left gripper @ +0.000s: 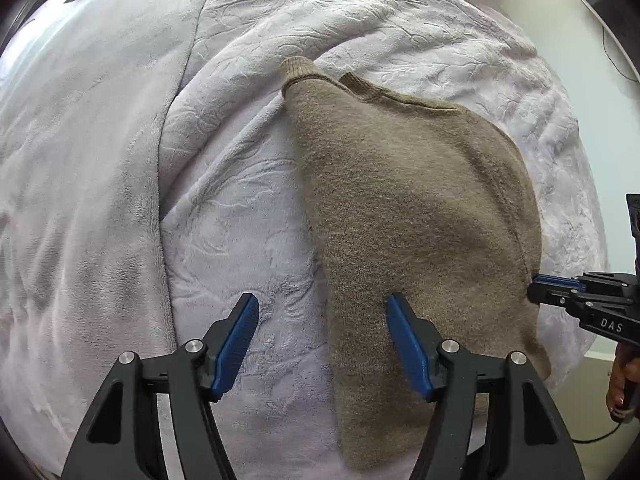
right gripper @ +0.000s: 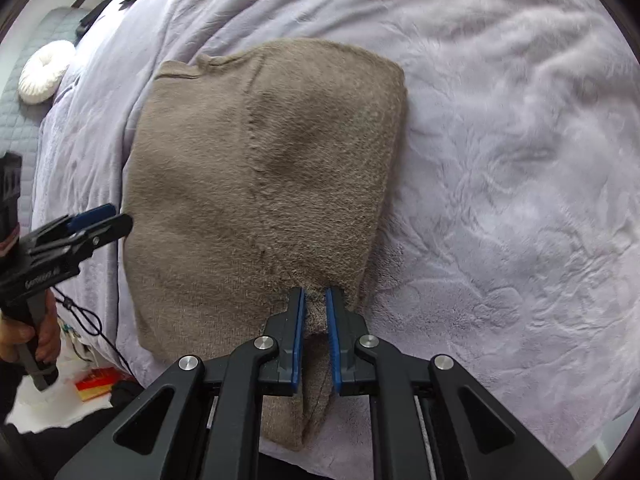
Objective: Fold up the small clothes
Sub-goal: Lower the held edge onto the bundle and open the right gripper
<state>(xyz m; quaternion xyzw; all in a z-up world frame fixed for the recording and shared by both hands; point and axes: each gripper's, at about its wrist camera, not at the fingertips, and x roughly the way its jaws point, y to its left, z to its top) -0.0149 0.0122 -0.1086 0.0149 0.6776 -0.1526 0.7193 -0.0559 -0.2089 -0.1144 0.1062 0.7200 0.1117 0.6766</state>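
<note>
Knitwear lies on a bed: a brown sweater (left gripper: 420, 208), folded into a rough block, rests flat on a pale lilac blanket (left gripper: 224, 216) with an embossed pattern. In the left wrist view the ribbed collar and a cuff show at the sweater's far end, and a seam runs down its right side. A smoother lilac cover (left gripper: 80, 152) overlaps the blanket on the left of that view.

The left gripper (left gripper: 322, 316) points steeply down over the near left edge of the sweater with its jaws spread wide. One blue pad hangs over bare blanket and the other over the knit; nothing is caught between them.

The right gripper (right gripper: 316, 300) is at the sweater's near right corner. Its jaws are drawn close together, and a fold of the brown knit is bunched up between the blue pads, so it is pinching the sweater's edge. In the left wrist view the same gripper comes in from the right border, its tip against the sweater's right hem, with a hand (left gripper: 622, 384) on its handle.

In the right wrist view the left gripper shows at the left border, just beside the sweater's left edge, held by a hand (right gripper: 24, 340). Beyond it, off the bed, sit a white round cushion (right gripper: 44, 72), a black cable (right gripper: 92, 320) and a red and yellow packet (right gripper: 94, 382) on the floor.
</note>
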